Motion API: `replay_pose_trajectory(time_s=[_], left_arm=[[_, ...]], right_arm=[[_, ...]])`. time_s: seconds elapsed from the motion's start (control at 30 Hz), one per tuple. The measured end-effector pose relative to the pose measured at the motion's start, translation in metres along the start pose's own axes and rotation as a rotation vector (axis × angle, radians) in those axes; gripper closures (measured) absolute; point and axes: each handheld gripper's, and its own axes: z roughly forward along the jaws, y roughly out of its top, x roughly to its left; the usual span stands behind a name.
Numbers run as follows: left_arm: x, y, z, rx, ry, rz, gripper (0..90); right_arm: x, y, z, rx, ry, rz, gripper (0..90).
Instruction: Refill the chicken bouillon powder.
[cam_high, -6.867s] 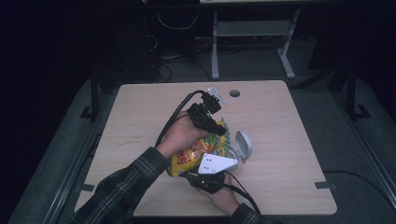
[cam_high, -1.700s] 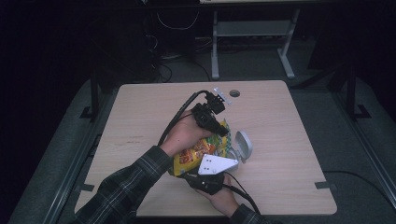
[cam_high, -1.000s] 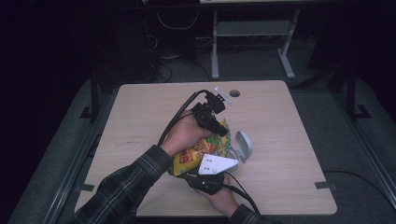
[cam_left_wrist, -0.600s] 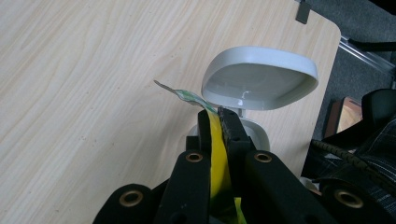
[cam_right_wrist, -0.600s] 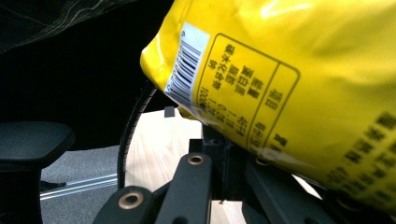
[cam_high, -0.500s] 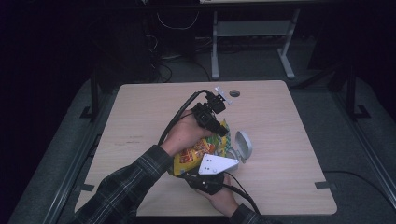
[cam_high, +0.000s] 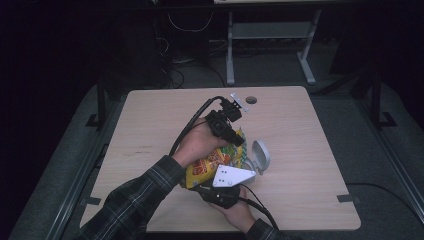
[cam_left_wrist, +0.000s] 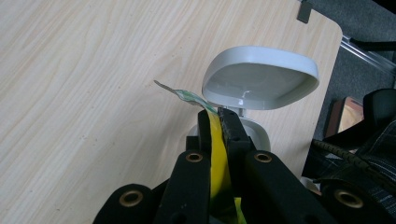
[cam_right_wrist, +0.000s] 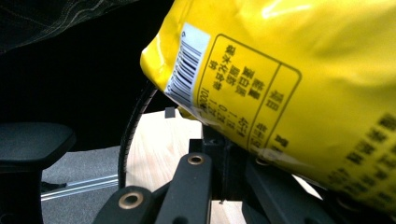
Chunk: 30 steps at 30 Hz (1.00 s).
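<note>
A yellow snack bag is held above the table between both grippers. My left gripper comes down from above and is shut on the bag's top edge, next to a white hinged container whose lid stands open. In the left gripper view the jaws pinch the yellow bag right in front of that container. My right gripper, under its grey plate, meets the bag's lower end. In the right gripper view the bag looms large and the narrow jaws close on its bottom seam.
The wooden table has a round cable hole at its far edge. A plaid sleeve reaches in from the lower left. Dark floor, a desk frame and cables lie beyond the table.
</note>
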Motion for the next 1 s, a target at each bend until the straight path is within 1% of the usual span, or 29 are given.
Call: replay_pose_trajectory(time_s=[1.0], left_arm=[[-0.0006,0.0016,0.0004,0.010,0.005,-0.001,90.0]], right_arm=[[0.0003,0.0008,-0.0003,-0.005,0.004,0.006,90.0]])
